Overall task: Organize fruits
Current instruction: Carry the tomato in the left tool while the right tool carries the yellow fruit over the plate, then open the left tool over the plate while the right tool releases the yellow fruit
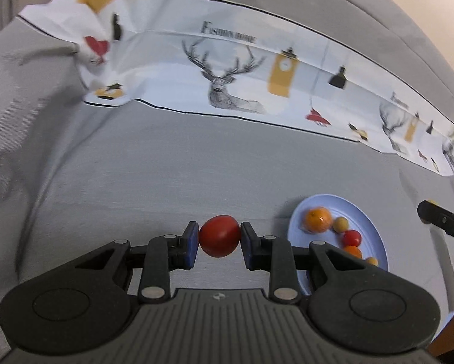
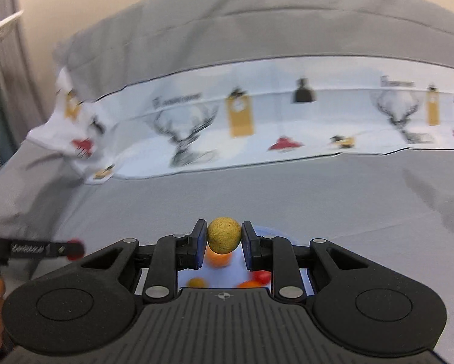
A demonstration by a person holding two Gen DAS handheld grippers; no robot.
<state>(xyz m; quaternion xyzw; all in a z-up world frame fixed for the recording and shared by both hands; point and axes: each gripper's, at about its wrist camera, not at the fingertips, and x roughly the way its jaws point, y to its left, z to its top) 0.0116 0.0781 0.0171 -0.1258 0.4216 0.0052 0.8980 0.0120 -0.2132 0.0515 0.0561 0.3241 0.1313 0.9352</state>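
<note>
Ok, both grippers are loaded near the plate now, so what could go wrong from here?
The red tomato is round and pinched only at its sides by the left gripper, so it could slip or bruise. The blue plate already holds several fruits, so the yellow-brown fruit in the right gripper may roll off or knock them.

Two fisheye views looking forward and down along each tool's fingers
Both sit close above the grey cloth (image 1: 136, 166), facing the far printed cloth (image 2: 257, 127); both catch the blue plate (image 1: 369, 221)

Black grippers (image 1: 220, 244) — blue-padded jaws, silver rivets
</note>
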